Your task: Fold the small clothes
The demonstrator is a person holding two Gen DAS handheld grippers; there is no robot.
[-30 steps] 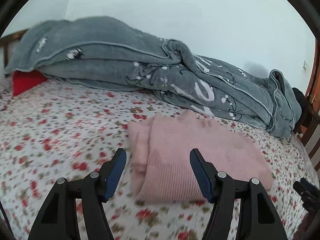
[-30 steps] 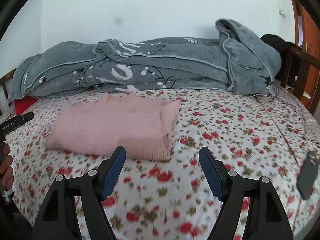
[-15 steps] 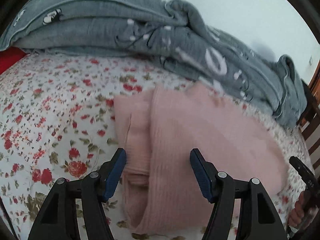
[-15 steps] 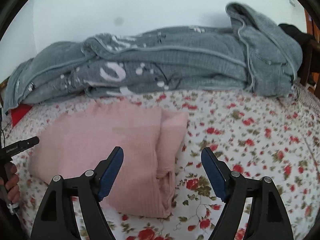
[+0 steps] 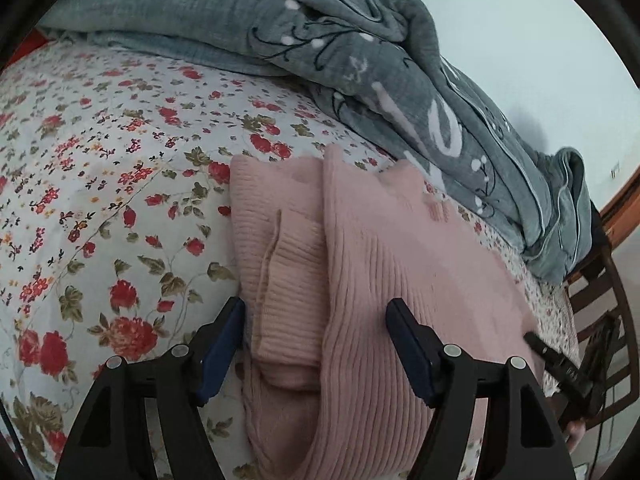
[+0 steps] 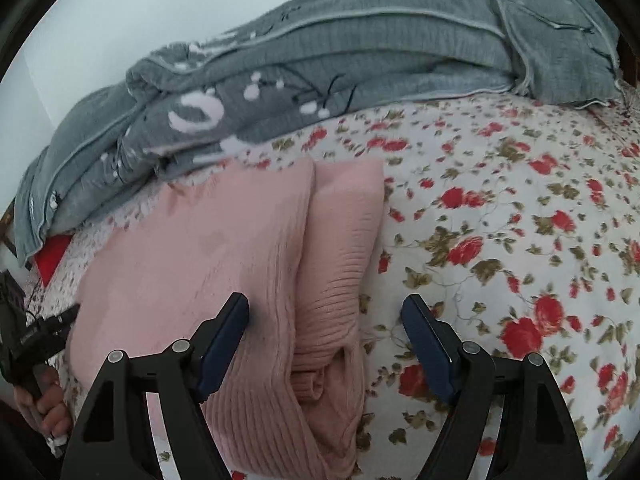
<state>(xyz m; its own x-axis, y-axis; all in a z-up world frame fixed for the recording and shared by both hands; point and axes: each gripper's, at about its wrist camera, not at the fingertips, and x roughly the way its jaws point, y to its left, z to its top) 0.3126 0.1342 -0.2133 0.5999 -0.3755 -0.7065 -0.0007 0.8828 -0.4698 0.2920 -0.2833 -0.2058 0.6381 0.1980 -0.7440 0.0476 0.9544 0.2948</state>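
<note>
A pink ribbed knit garment (image 5: 392,280) lies on the flowered bed sheet (image 5: 100,184), its sleeves folded in along both sides. My left gripper (image 5: 314,332) hovers over its left edge, jaws opening, with the folded sleeve (image 5: 288,264) between the blue pads but not pressed. In the right wrist view the same garment (image 6: 208,256) fills the left half. My right gripper (image 6: 324,332) stands open over the right-hand folded sleeve (image 6: 340,264), one pad above the body panel, the other above the sheet (image 6: 520,240).
A bunched grey blanket (image 5: 320,40) (image 6: 340,60) lies along the far side of the bed against the pale wall. A red item (image 6: 52,256) peeks from under it. Dark wooden furniture (image 5: 600,280) stands beyond the bed's right end. A hand (image 6: 44,400) holds the other gripper.
Both grippers came down and forward onto the pink garment, which now fills much more of each view. The left jaws have spread a little wider.
</note>
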